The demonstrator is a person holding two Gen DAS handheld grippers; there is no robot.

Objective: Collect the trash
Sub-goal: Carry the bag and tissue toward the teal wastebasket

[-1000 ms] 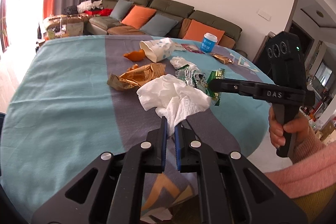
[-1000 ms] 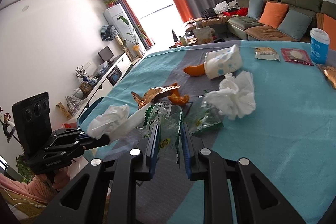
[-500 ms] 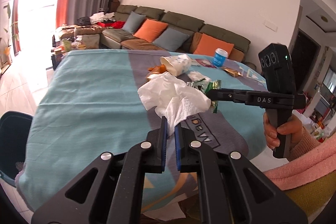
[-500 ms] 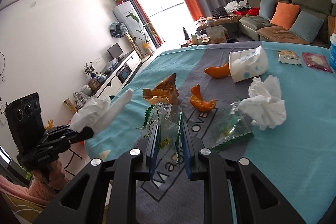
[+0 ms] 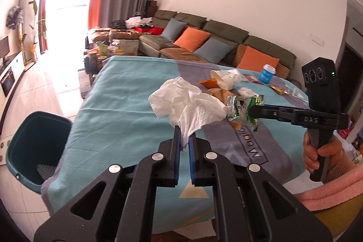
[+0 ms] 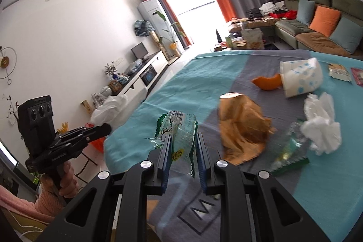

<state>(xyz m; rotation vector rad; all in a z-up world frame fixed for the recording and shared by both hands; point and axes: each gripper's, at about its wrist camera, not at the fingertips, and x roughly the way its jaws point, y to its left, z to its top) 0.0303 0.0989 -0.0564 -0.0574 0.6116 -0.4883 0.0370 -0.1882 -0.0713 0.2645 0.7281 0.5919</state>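
My left gripper (image 5: 184, 132) is shut on a crumpled white tissue (image 5: 186, 100), held above the near edge of the table (image 5: 127, 92). My right gripper (image 6: 183, 140) is shut on a clear and green snack wrapper (image 6: 179, 128); in the left wrist view that wrapper (image 5: 244, 109) hangs from the right gripper's tip (image 5: 251, 110) beside the tissue. A dark teal bin (image 5: 34, 146) stands on the floor left of the table. On the cloth lie a brown foil bag (image 6: 242, 128), orange peel (image 6: 267, 83), a tipped paper cup (image 6: 301, 78), another white tissue (image 6: 322, 126) and a second clear wrapper (image 6: 290, 149).
A blue cup (image 5: 267, 73) and small packets (image 6: 339, 70) sit at the table's far side. The sofa (image 5: 215, 37) with orange and grey cushions lies beyond. A person's hand (image 5: 317, 151) in a pink sleeve holds the right gripper. A TV cabinet (image 6: 140, 81) lines the left wall.
Both grippers have pulled back toward the table's near edge and swung left, carrying the tissue and the wrapper. The teal bin has come into the left wrist view.
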